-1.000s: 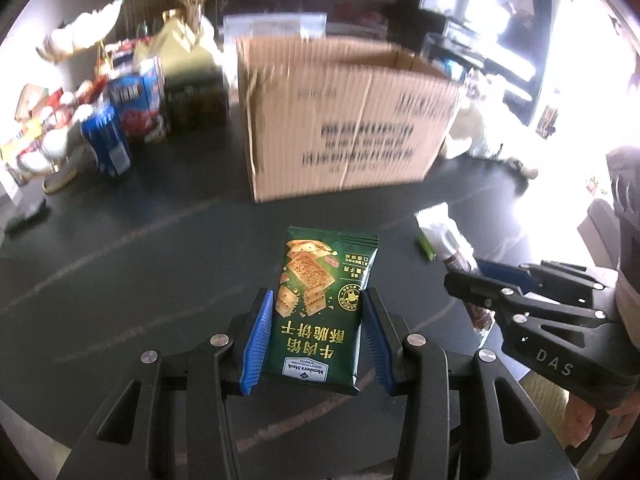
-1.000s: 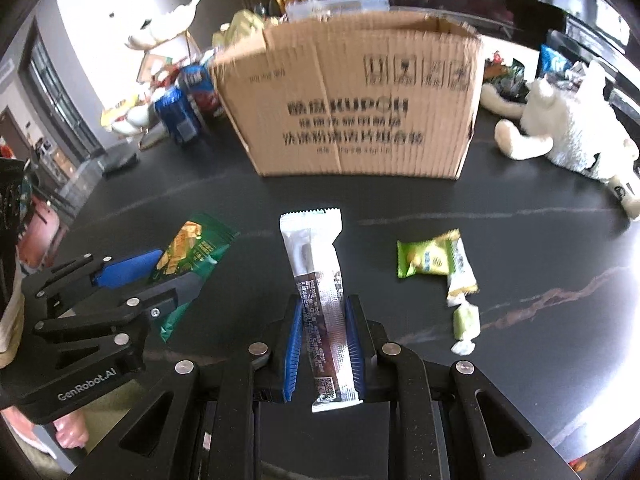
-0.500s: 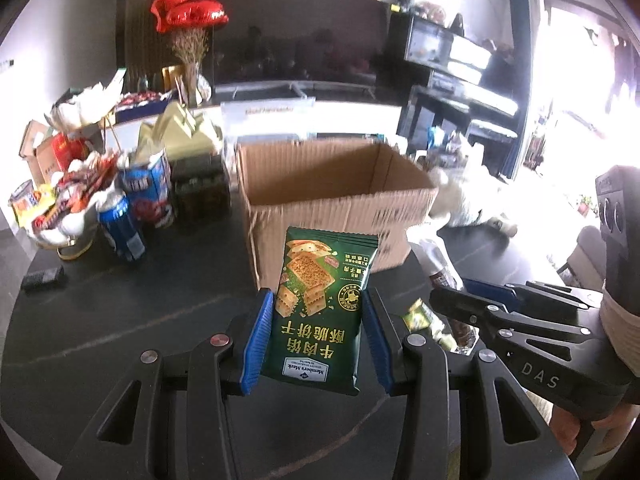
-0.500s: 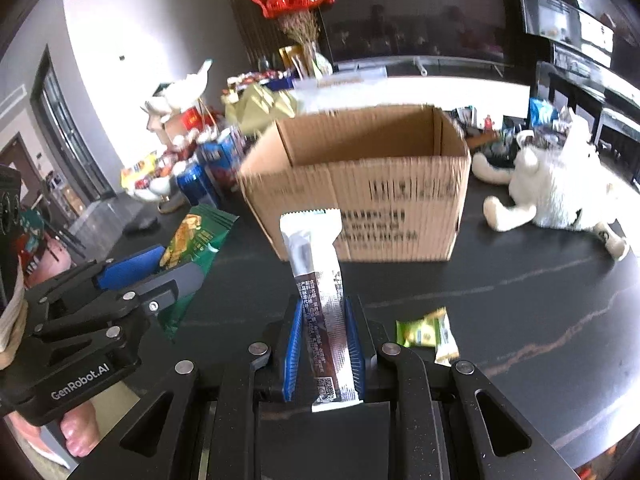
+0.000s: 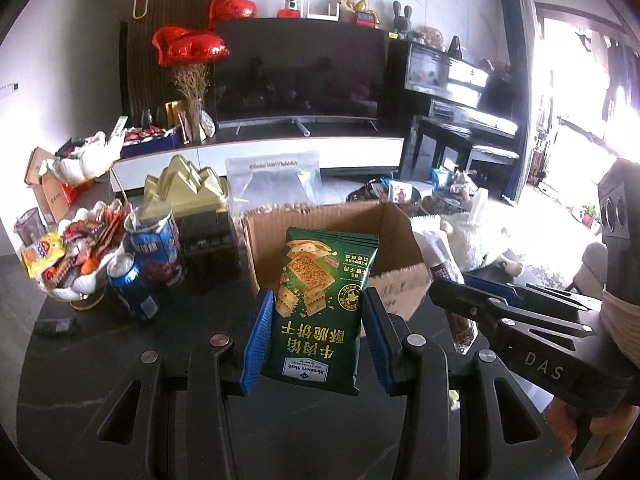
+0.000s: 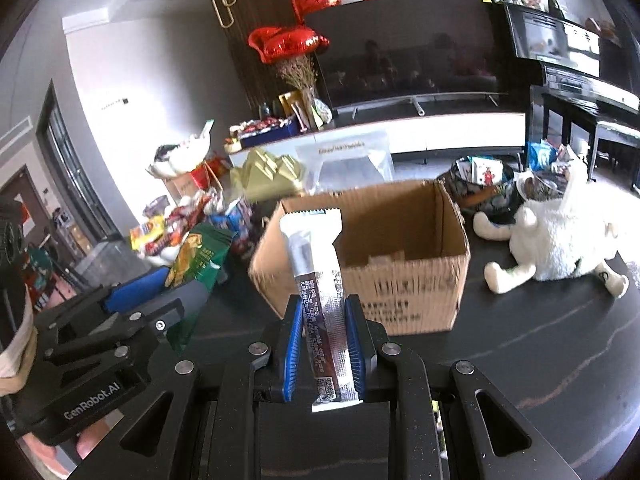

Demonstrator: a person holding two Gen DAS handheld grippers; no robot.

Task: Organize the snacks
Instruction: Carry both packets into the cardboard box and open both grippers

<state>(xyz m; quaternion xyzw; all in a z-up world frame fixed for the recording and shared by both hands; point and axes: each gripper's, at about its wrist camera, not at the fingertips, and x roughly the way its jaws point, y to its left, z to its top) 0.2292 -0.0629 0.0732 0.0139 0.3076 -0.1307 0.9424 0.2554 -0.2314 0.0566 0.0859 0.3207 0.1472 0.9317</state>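
Note:
My left gripper (image 5: 316, 316) is shut on a green cracker packet (image 5: 320, 304) and holds it upright in the air in front of the open cardboard box (image 5: 396, 240). My right gripper (image 6: 322, 326) is shut on a long silver and brown snack bar (image 6: 320, 292), also raised in front of the box (image 6: 400, 280). The box stands on the dark table with its top open. Each gripper shows in the other's view: the right one (image 5: 480, 300) at the right, the left one (image 6: 152, 288) with the green packet (image 6: 196, 256) at the left.
Blue cans (image 5: 132, 288) and a bowl of snacks (image 5: 76, 256) stand left of the box. A white plush toy (image 6: 560, 240) lies to its right. A clear bag (image 6: 348, 160) and a gold box (image 5: 184, 188) stand behind it.
Both grippers have risen from the table with their snacks and tilted up; the box's open inside now shows. The green candies on the table have dropped out of the right wrist view.

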